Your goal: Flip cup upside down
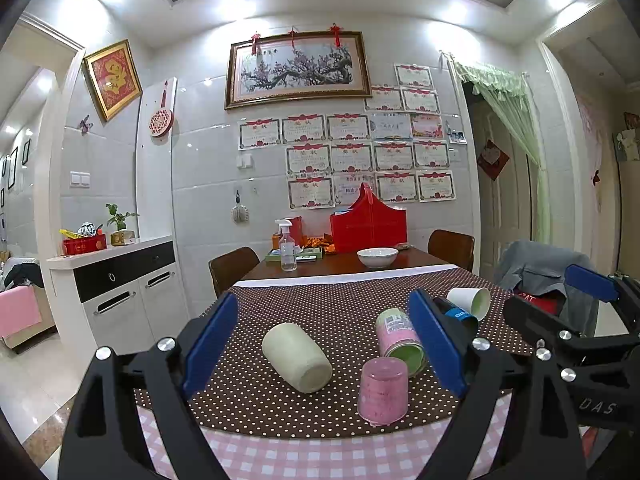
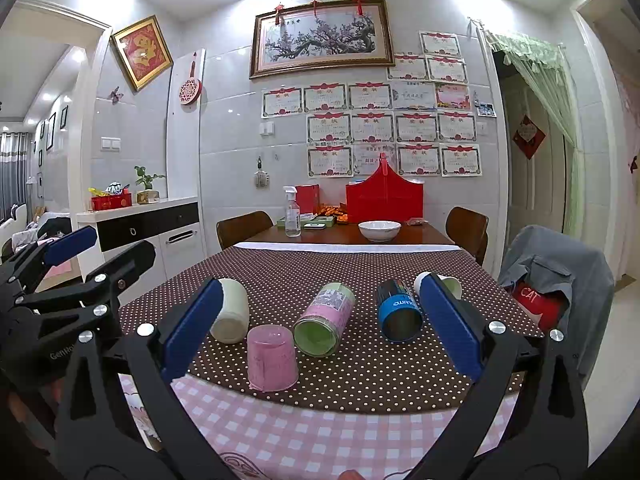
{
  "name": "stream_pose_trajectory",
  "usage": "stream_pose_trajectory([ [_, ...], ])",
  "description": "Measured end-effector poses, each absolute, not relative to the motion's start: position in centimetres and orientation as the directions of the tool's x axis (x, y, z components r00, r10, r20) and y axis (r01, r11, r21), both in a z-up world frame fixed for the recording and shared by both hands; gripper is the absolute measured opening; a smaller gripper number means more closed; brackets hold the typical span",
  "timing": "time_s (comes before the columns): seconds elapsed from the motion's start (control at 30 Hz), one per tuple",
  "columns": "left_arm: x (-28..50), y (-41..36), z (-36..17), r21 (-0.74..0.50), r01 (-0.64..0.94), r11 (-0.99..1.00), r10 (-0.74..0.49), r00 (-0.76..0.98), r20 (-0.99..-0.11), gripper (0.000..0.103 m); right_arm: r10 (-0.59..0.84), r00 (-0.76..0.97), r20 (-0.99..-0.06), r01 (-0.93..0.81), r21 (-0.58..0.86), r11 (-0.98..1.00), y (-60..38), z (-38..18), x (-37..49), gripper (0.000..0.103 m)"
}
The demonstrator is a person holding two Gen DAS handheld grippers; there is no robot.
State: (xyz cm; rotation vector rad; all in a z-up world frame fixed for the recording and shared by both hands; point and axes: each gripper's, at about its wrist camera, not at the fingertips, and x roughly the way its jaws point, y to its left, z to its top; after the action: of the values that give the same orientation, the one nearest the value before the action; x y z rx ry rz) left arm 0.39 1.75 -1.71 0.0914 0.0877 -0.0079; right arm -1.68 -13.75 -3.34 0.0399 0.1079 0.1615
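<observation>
A translucent pink cup [image 1: 383, 391] [image 2: 272, 358] stands upside down near the front of the dotted brown cloth [image 1: 320, 312]. A cream cup [image 1: 297, 357] [image 2: 231, 311], a pink-and-green cup [image 1: 401, 337] [image 2: 325, 319], a blue-and-black cup [image 2: 398, 310] and a white paper cup [image 1: 470, 302] [image 2: 448, 283] lie on their sides. My left gripper [image 1: 326, 346] is open and empty, above the table's front, around the cream and pink cups. My right gripper [image 2: 322, 332] is open and empty, wide around the row of cups. It also shows in the left wrist view [image 1: 560, 300].
A white bowl [image 2: 379, 230], a spray bottle [image 2: 292, 212] and a red box [image 2: 384, 196] stand at the table's far end. Chairs stand on both sides; one [image 2: 556, 276] at the right carries a grey jacket. A pink checked cloth [image 2: 320, 432] covers the front edge.
</observation>
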Motion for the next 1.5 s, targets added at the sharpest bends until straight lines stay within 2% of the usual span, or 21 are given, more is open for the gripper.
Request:
stream_pose_trajectory([
  [1.5, 0.38, 1.74, -1.98, 0.096, 0.007, 0.995, 0.002, 0.996, -0.091, 0.086, 0.161, 0.981, -0.112, -0.157, 0.047, 0.987, -13.56, -3.46, -1.57, 0.097],
])
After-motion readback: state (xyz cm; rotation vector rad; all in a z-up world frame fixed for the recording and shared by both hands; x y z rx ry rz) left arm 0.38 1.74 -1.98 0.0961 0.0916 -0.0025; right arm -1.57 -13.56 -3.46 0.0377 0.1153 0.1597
